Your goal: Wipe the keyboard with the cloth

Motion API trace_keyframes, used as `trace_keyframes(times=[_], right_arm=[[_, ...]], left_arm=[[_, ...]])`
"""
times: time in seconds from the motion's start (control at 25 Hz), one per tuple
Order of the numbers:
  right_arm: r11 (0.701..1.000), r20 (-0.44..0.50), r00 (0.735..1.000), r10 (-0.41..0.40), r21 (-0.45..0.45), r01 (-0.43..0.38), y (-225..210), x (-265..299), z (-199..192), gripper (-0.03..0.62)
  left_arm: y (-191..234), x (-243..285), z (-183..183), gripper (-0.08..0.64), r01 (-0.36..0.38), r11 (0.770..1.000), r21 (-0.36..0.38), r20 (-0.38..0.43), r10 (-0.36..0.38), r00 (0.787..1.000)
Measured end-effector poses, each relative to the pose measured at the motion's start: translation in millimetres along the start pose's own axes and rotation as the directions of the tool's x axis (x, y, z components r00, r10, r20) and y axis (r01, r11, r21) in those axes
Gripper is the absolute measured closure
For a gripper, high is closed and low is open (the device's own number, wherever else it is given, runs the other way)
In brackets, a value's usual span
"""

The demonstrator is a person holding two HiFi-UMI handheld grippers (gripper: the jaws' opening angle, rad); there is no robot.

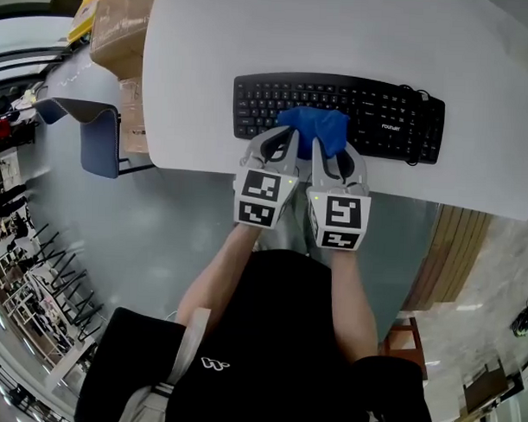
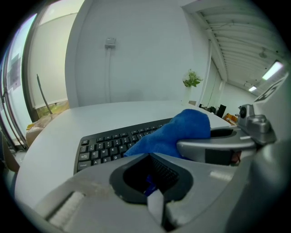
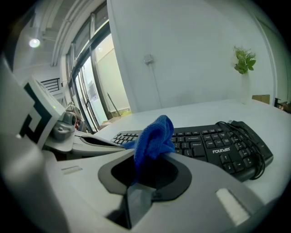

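A black keyboard lies on the white table, near its front edge. A bunched blue cloth rests on the front middle keys. My left gripper and right gripper sit side by side at the cloth's near side. In the right gripper view the cloth rises out of the shut jaws of the right gripper, above the keyboard. In the left gripper view a small blue fold is pinched in the shut left gripper; the cloth covers part of the keyboard.
The keyboard's cable is coiled on its right end. A blue-grey chair and cardboard boxes stand left of the table. A small plant stands at the far wall. The table's front edge is just below the grippers.
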State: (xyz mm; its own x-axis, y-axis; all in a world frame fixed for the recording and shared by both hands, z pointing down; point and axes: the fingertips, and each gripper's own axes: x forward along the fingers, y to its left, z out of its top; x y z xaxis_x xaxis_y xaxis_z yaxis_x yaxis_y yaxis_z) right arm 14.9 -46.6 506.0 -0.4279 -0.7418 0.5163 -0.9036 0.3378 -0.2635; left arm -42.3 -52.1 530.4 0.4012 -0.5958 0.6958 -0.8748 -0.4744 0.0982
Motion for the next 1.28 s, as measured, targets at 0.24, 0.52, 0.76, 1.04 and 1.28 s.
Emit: trace_keyframes(times=[0.24,0.52,0.76,1.04,1.28], right_arm=[[0.999,0.010,0.999,-0.038,0.019,0.037,-26.3,-11.4,1.5,0.515],[0.995,0.019,0.995,-0.093,0.045,0.092,-60.3,-28.3,1.5,0.514],[0.987,0.030,0.989,-0.147,0.065,0.145,-90.5,-44.2,1.3,0.514],[0.975,0.037,0.977,-0.210,0.086,0.207,-125.3,-63.6,0.2,0.514],[0.962,0.052,0.964,-0.260,0.104,0.254,-154.0,-79.3,2.4,0.514]], left_arm=[[-24.8,11.7,10.8,0.563,0.039,0.999,0.033,0.003,-0.039,0.999],[-56.7,28.0,24.6,0.563,0.088,0.993,0.073,0.005,-0.088,0.996],[-87.8,40.5,34.8,0.563,0.134,0.985,0.106,0.006,-0.136,0.991],[-124.0,57.0,45.6,0.563,0.191,0.970,0.148,0.002,-0.193,0.981],[-153.4,70.3,54.3,0.563,0.243,0.954,0.172,0.000,-0.247,0.969]])
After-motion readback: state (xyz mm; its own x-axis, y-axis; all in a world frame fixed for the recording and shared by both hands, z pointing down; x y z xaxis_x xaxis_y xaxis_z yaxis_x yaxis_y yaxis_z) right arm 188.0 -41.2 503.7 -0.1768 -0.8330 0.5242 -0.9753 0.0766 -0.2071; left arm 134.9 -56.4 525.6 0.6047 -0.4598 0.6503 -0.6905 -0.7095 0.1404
